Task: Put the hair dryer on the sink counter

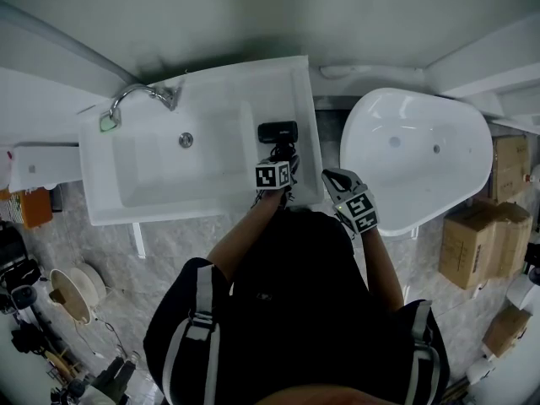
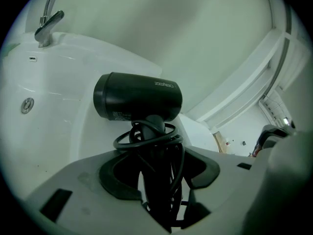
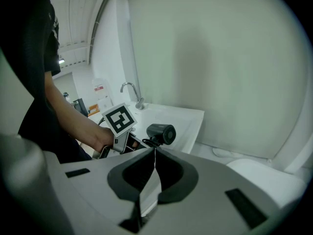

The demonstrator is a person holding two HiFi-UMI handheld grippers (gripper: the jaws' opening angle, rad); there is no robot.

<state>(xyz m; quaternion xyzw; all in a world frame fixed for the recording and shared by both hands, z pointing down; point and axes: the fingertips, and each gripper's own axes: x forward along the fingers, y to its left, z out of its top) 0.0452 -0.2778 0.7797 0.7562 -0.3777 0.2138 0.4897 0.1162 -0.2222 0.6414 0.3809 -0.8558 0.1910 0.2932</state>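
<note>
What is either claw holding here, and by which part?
The left claw grips the hair dryer by its cord-wrapped handle; the right claw is shut, empty.

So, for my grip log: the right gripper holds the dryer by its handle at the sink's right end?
No, the left gripper holds the dryer by its handle at the sink's right end, as the left gripper view shows.

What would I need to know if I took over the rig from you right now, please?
Left gripper: shut on the hair dryer, with the cord coiled just above the jaws.
Right gripper: shut, empty, held aside.
Hair dryer is over the sink counter, right of the basin; contact unclear.
Done: dryer gripped, at the counter.
Left: set it down, open the left jaws, back away.
</note>
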